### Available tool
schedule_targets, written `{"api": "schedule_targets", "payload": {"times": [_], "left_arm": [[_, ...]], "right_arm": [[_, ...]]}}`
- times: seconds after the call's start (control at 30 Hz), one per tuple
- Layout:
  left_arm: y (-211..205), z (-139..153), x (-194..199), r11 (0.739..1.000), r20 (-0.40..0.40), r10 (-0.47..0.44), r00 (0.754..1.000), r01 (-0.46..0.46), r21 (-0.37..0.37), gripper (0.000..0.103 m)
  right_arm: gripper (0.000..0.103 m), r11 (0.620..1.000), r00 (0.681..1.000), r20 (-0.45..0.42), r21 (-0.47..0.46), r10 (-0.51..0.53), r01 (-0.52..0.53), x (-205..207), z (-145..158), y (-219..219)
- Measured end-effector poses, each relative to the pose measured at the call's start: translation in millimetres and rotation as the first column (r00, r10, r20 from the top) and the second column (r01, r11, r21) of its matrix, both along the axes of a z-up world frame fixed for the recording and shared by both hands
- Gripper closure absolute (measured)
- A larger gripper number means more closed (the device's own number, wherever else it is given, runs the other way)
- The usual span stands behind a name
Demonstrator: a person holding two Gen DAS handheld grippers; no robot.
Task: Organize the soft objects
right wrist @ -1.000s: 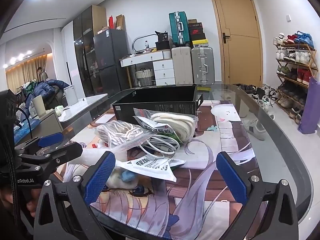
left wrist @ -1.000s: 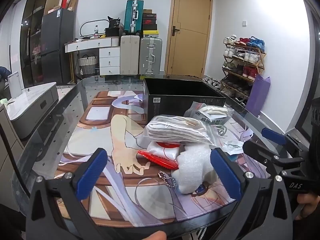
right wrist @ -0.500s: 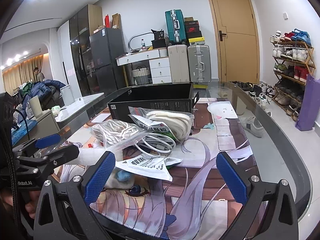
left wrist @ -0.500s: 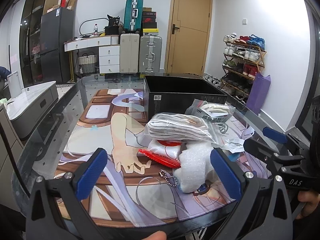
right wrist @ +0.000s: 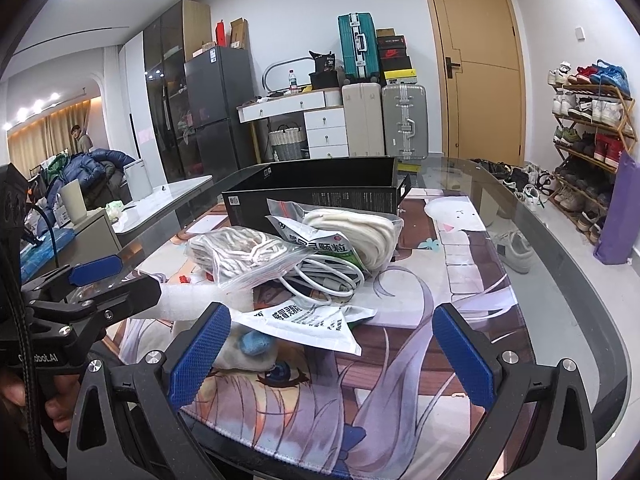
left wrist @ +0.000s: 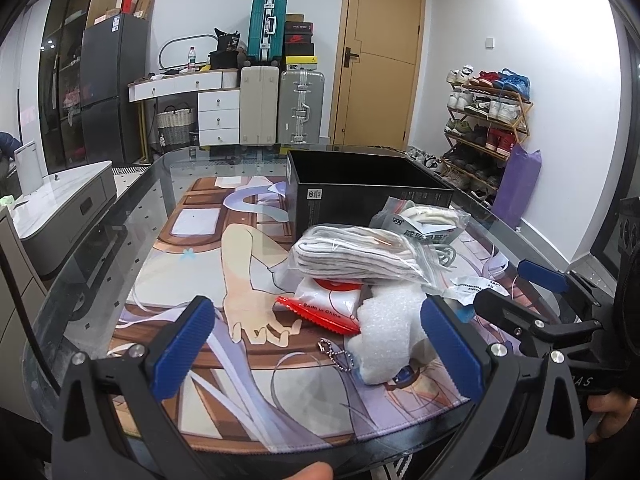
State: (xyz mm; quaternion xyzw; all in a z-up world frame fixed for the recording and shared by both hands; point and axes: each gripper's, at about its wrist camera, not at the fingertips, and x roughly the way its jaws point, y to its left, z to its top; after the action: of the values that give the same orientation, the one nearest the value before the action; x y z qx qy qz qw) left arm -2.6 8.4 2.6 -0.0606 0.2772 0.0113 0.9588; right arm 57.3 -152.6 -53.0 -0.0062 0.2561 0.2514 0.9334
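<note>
A pile of soft things lies on the printed mat (left wrist: 208, 280): a zip bag of grey-white cloth (left wrist: 360, 256) (right wrist: 240, 256), a bag of cream cloth (left wrist: 430, 216) (right wrist: 360, 232), a white foam piece (left wrist: 384, 332), a red-and-white packet (left wrist: 328, 304), a white cable (right wrist: 328, 276) and a flat printed sachet (right wrist: 308, 320). An open black box (left wrist: 360, 188) (right wrist: 316, 192) stands behind the pile. My left gripper (left wrist: 316, 348) is open and empty, just short of the foam. My right gripper (right wrist: 328, 352) is open and empty, before the sachet.
The mat covers a round glass table (right wrist: 560, 264). Suitcases (left wrist: 300, 108), drawers and a fridge stand at the far wall. A shoe rack (left wrist: 484, 120) and purple bag (right wrist: 616, 216) are on the right. A low grey cabinet (left wrist: 64, 208) is on the left.
Both grippers have shifted only slightly; the view of the pile has drifted a little. Both stay open and nothing on the table has moved.
</note>
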Motion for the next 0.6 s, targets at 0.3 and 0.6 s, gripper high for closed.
{"api": "schedule_targets", "payload": {"times": [0.3, 0.6], "left_arm": [[-1.8, -2.8, 1.6, 1.0, -0.01, 0.003, 1.0, -0.002, 0.004, 0.0], [-3.4, -4.2, 2.4, 1.0, -0.008, 0.004, 1.0, -0.004, 0.008, 0.0]], "right_arm": [[0.001, 1.0, 1.0, -0.006, -0.003, -0.003, 0.003, 1.4, 0.0, 0.9], [0.001, 1.0, 1.0, -0.01, -0.011, -0.008, 0.008, 2.1, -0.5, 1.8]]}}
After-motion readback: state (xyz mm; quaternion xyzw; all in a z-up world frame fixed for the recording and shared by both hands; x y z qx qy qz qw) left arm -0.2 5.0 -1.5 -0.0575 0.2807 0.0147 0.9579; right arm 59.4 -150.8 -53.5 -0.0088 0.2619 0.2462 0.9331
